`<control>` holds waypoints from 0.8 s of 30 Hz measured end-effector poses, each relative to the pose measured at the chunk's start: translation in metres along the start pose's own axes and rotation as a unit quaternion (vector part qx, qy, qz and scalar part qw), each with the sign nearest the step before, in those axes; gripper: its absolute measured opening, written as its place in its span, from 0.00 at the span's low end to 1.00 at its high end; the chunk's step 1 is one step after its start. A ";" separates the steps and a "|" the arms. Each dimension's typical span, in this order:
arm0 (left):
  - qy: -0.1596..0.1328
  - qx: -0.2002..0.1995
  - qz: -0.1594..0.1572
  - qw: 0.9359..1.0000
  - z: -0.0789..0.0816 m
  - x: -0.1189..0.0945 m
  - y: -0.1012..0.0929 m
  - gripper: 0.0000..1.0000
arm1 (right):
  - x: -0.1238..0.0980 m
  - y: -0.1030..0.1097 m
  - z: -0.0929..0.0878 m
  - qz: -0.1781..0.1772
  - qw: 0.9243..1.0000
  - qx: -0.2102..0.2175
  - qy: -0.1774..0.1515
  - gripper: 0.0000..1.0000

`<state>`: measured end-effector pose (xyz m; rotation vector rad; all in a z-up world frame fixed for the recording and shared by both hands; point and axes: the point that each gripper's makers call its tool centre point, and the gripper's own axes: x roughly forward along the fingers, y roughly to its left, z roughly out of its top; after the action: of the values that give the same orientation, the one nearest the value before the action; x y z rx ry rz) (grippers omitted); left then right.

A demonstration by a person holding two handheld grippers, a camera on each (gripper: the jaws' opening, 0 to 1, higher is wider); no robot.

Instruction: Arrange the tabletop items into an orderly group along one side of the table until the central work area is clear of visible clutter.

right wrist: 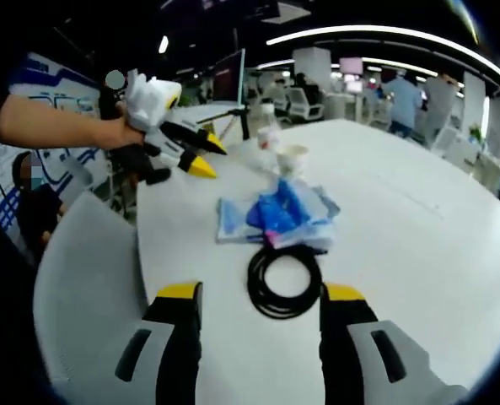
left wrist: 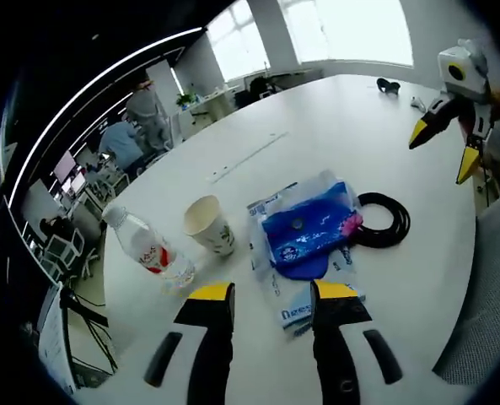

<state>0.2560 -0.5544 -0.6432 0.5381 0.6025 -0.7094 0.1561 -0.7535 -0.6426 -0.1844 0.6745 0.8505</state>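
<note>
White tabletop (right wrist: 418,228) is carrying a coiled cable (right wrist: 285,281) lying just beyond the right gripper (right wrist: 262,295), nearer than the left gripper (left wrist: 272,295); both are gaping empty.

A smooth, matt white surface is shown by the table (left wrist: 342,126). The bottle (left wrist: 148,249) is seen as clear, glossy plastic, and the cup (left wrist: 209,224) as matt paper. Crinkled, shiny plastic film is presented by the blue packet (left wrist: 304,236) — light is caught on its folds. The black cable coil (right wrist: 285,280) looks smooth and rubbery, faintly glossy. The gripper jaws are tipped in yellow — apparently matt plastic.
</note>
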 end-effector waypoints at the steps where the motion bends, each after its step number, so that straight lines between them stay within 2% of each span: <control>1: 0.000 -0.002 -0.002 1.000 -0.001 0.002 -0.002 0.34 | 0.000 0.000 0.000 -0.001 1.000 0.000 0.000 0.52; 4: -0.001 -0.007 -0.007 1.000 -0.003 0.007 -0.005 0.34 | 0.003 -0.004 -0.001 -0.008 1.000 -0.003 0.005 0.51; 11: 0.003 -0.019 -0.020 1.000 -0.010 0.015 -0.011 0.33 | 0.011 -0.003 -0.004 -0.001 1.000 -0.001 0.018 0.44; 20: 0.002 -0.034 -0.027 0.999 -0.015 0.023 -0.010 0.32 | 0.020 0.000 -0.006 0.001 1.000 -0.005 0.030 0.43; 24: 0.003 -0.036 -0.034 0.999 -0.017 0.027 -0.012 0.32 | 0.024 -0.005 -0.010 -0.013 0.999 -0.015 0.040 0.41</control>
<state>0.2583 -0.5634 -0.6762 0.4546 0.6512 -0.7477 0.1665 -0.7457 -0.6659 -0.2539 0.7331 0.8327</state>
